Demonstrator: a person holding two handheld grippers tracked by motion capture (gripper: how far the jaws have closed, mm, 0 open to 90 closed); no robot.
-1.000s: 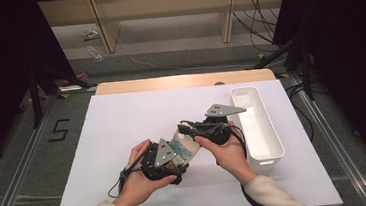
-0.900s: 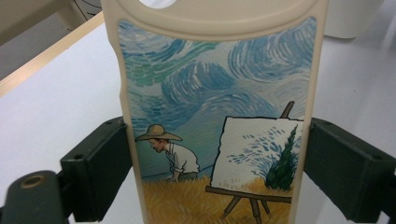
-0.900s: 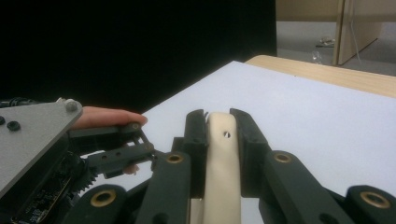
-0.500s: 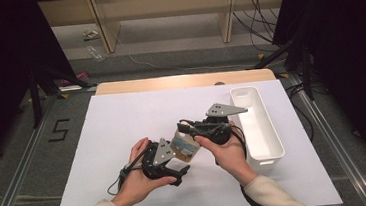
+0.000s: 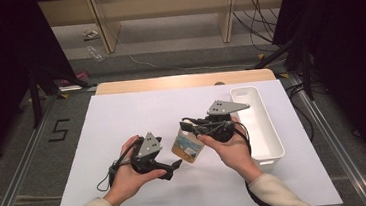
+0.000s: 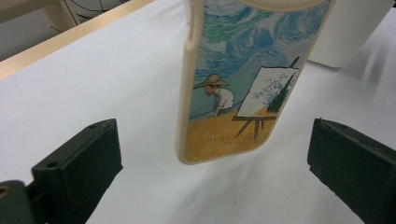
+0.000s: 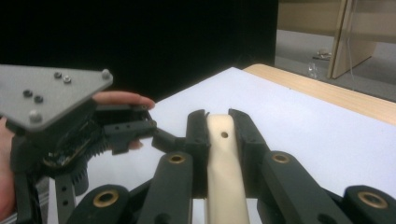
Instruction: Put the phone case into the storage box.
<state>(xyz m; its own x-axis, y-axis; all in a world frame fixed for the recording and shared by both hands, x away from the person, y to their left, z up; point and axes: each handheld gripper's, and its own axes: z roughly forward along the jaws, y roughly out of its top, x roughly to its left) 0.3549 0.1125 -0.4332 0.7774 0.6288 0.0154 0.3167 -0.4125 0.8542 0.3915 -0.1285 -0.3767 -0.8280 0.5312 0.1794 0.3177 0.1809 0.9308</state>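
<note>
My right gripper [image 5: 193, 132] is clamped on the cream rim of a phone case [image 5: 188, 145], its black jaws pressed flat against the smooth, rounded edge; in the right gripper view a small round hole shows in that edge. The case hangs tilted above the white bench [image 5: 122, 118], between my two hands, clear of the surface. Its back carries a painted print: swirling blue and green sky, a figure in a straw hat, a canvas on an easel, a yellow field. I can read no writing on it.

My left gripper [image 5: 174, 166] has just been opening, and its matte black jaws now stand wide apart with the lower end of the case between them, touching neither.

A white plastic bin [image 5: 269, 140], long with rounded corners, sits on the bench just beyond my right hand [image 5: 233, 151]; I cannot make out anything inside it.
</note>
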